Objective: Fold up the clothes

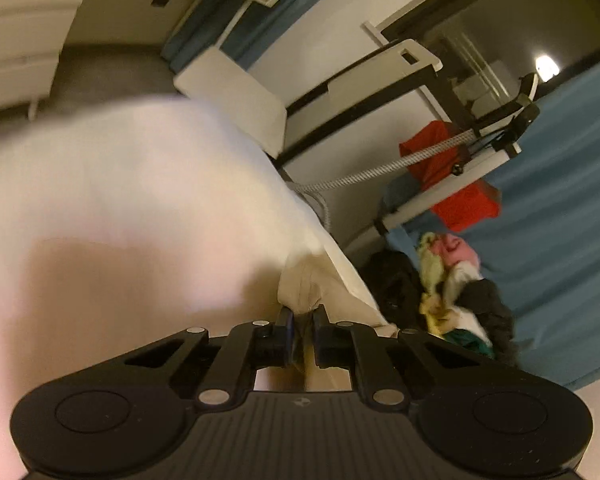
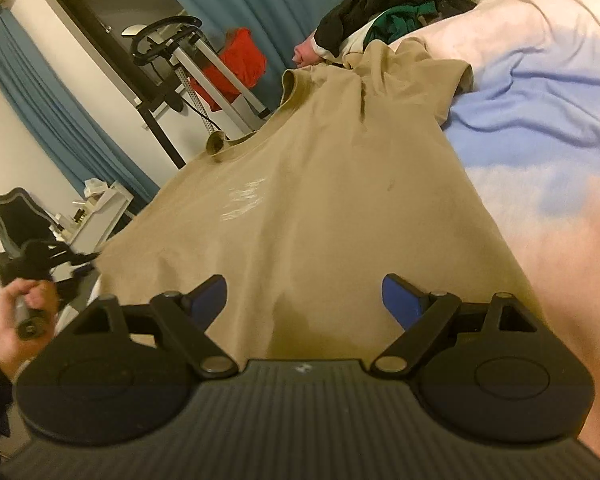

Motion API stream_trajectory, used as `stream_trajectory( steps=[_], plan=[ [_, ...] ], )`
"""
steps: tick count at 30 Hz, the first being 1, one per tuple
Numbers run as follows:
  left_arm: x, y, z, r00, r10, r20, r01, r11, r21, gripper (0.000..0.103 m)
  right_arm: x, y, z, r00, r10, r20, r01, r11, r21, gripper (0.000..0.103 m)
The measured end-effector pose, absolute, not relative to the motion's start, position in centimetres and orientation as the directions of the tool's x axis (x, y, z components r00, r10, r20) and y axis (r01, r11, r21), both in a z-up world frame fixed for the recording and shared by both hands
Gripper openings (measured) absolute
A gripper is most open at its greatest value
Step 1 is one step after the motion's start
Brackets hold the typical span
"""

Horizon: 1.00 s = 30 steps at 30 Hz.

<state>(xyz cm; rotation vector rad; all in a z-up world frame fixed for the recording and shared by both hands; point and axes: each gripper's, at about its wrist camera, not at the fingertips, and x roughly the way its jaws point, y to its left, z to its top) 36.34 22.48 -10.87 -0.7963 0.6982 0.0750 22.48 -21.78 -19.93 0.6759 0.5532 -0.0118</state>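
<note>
Bed (image 2: 540, 128) fills most of rt view, cover pale pink w/ a blue patch; same cover shows blurred and whitish in lt view. Tan T-shirt (image 2: 320, 200) lies spread flat on the bed, neck end away from camera, faint white print on chest, one sleeve creased toward the bed's middle; near hem runs under the right tool (image 2: 304, 300). Blue curtains (image 2: 52, 120) hang along far wall, white wall between. Pile of other clothes (image 2: 392, 4), black, green, pink, sits at the bed's far end just past the shirt's collar; in lt view the same heap (image 1: 452, 292) shows w/ yellow-green and pink pieces. Exercise machine (image 2: 188, 64), white and black frame, stands by the wall w/ a red cloth (image 2: 236, 64) draped on it. Black chair (image 2: 16, 216) and a cluttered white desk at rt view's left edge. Right tool: jaws spread wide, blue pads (image 2: 396, 300) apart, hovering over the shirt's hem area, nothing pinched; contact w/ cloth can't be told. Left tool (image 1: 302, 320): jaws pressed nearly together, pinching a bunched edge of tan cloth (image 1: 304, 288) between the pads, at the bed's side. Hand (image 2: 16, 312) seen low left in rt view, gripping the left tool's handle off the shirt's left edge.
</note>
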Motion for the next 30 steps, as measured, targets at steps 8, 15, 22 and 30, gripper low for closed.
stream_trajectory(
  steps=[8, 15, 22, 30],
  plan=[
    [37.0, 25.0, -11.9, 0.76, -0.241, -0.604, -0.237, 0.763, -0.602, 0.058, 21.6, -21.4, -19.1, 0.868, 0.125, -0.481, 0.184, 0.818, 0.545, 0.086],
    [42.0, 23.7, -12.8, 0.788, -0.216, -0.576, -0.197, 0.799, -0.568, 0.069, 22.2, -20.6, -19.4, 0.863, 0.114, -0.492, 0.169, 0.853, 0.494, 0.086],
    [47.6, 16.3, -13.3, 0.74, -0.167, -0.651, -0.027, 0.96, -0.278, 0.003, 23.4, -20.1, -20.0, 0.857, 0.111, -0.503, 0.161, 0.87, 0.466, 0.086],
    [49.6, 14.0, -9.5, 0.8, 0.215, -0.56, -0.209, 0.975, 0.076, 0.003, 24.3, -19.6, -20.2, 0.868, 0.073, -0.491, 0.16, 0.895, 0.416, 0.086]
  ],
)
